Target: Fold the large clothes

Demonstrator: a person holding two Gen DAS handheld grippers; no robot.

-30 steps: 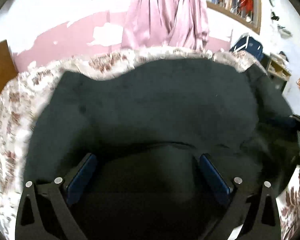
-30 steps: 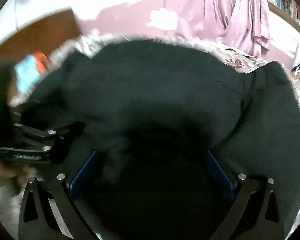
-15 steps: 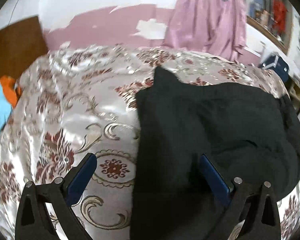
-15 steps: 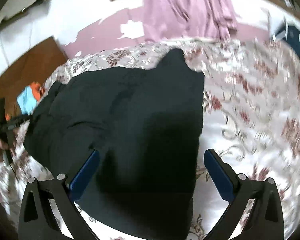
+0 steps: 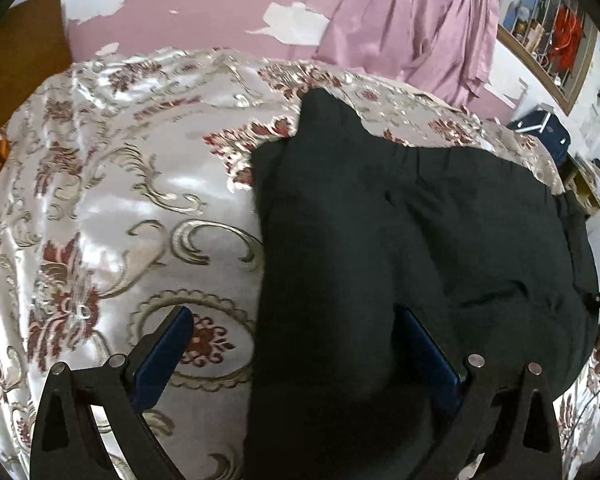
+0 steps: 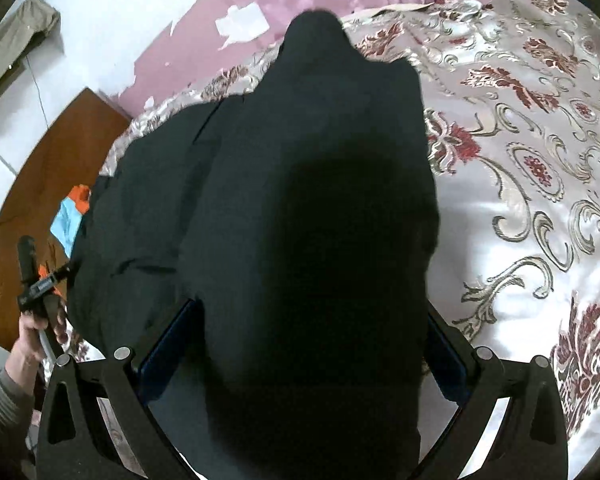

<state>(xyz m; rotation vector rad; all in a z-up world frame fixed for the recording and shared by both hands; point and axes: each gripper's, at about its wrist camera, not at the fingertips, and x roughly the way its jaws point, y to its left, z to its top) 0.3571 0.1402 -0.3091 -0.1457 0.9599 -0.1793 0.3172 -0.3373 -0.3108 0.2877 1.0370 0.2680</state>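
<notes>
From where I stand, the left claw [image 5: 290, 354] hangs over the bed [image 5: 112, 200], its blue pads spread wide; the left pad sits above bare patterned bedspread and the right pad above the dark cloth, nothing pinched between them. The black garment [image 5: 400, 240] lies across the right half of that view, its left edge running fairly straight down the bedspread and a narrow part, maybe a sleeve or hood, poking up toward the far wall with the pink curtain [image 5: 416, 20]. Moving right, the right claw [image 6: 308, 352] is just as wide, with the garment's thick folded panel passing between its pads, though I cannot tell whether it touches them. In that view, the garment [image 6: 300, 160] shows two layers, the upper one lapped over a lower one that spreads left toward the person's hand [image 6: 40, 328] on the other handle. To do this step well, I'd say each claw should close on a true edge or corner, catching both layers, then lift evenly so the fold lands square rather than dragging the slippery bedspread.
</notes>
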